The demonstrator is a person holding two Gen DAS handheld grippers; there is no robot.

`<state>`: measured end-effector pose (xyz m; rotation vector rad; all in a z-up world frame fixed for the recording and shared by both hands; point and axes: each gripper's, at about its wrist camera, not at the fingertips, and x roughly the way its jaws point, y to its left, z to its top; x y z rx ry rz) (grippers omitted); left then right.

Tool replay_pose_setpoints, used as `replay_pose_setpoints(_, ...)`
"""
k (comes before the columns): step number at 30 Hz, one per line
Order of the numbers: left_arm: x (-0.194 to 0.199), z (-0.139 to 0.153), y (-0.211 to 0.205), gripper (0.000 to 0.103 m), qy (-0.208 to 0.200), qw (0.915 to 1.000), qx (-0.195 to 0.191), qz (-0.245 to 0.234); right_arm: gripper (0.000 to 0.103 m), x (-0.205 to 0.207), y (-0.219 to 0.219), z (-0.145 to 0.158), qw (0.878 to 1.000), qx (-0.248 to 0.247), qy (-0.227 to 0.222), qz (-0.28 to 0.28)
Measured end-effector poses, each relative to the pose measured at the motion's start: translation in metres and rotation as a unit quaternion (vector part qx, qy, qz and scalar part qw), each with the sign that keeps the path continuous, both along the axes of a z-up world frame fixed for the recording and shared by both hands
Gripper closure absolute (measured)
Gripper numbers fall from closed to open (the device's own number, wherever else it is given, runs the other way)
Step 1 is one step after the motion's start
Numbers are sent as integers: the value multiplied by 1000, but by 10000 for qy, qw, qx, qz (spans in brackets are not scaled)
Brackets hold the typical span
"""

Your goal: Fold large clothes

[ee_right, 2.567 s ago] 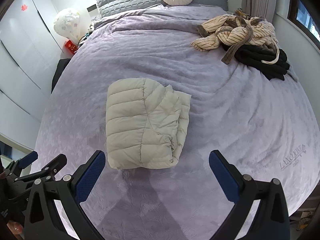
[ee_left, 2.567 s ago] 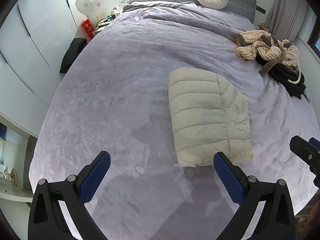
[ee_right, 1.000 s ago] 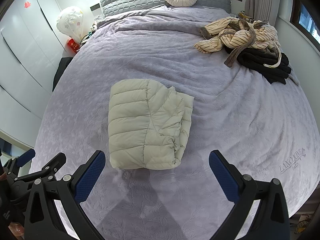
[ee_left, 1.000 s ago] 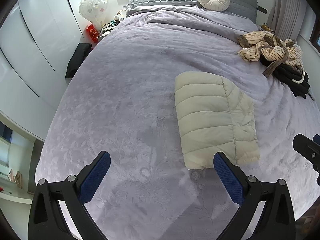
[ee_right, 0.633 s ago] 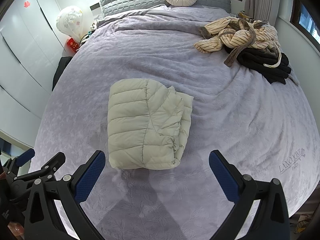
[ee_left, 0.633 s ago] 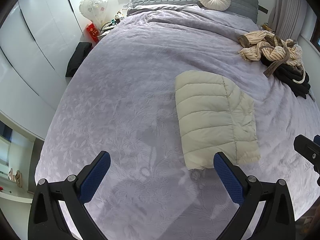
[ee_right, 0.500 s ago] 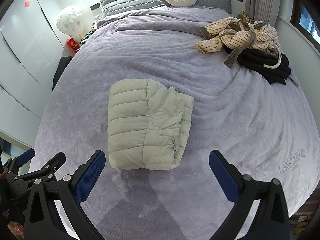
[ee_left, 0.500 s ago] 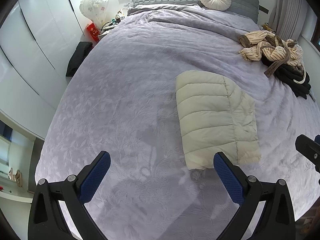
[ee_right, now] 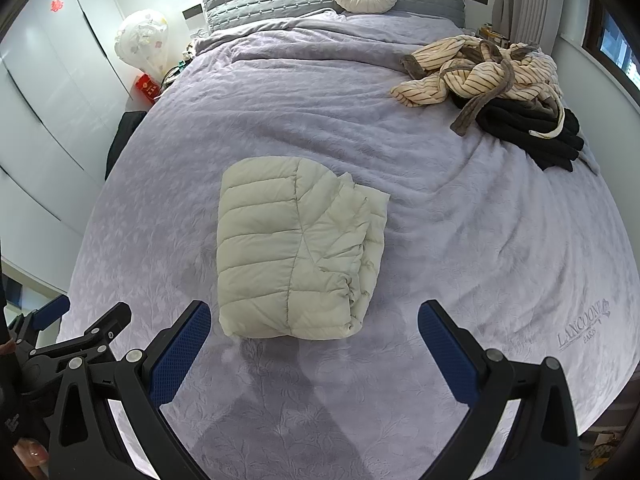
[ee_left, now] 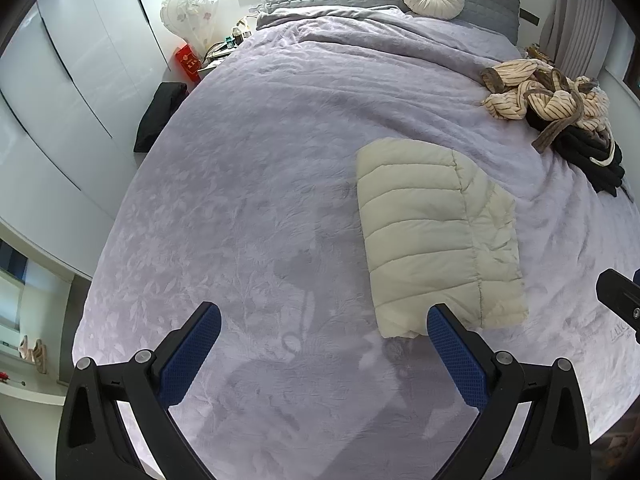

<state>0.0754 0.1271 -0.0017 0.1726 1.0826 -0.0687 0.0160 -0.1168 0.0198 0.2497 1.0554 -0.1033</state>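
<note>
Right wrist view: striped clothes heap point(ee_right: 476, 68) lies well beyond folded jacket point(ee_right: 296, 252)

My gripper pads point(ee_right: 176, 350) are blue, dimpled rubber on matt black plastic; the jacket point(ee_right: 294, 254) is puffy, quilted cream cloth on the bed's point(ee_right: 460, 240) embossed lilac cover.

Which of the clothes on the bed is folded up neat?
The cream puffer jacket in the middle of the bed. The striped robe and black garment lie crumpled in a heap at the far right.

Both wrist views high above bed's point(ee_left: 280, 128) foot — facing headboard, sharing jacket point(ee_right: 296, 252)
</note>
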Motion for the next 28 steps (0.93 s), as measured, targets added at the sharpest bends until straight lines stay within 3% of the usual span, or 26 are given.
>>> replay_pose_setpoints(28, -4, -1, -1, 0, -129, 9997, 150, -140, 0, -1, -8, -8, 9999, -8, 106, 95)
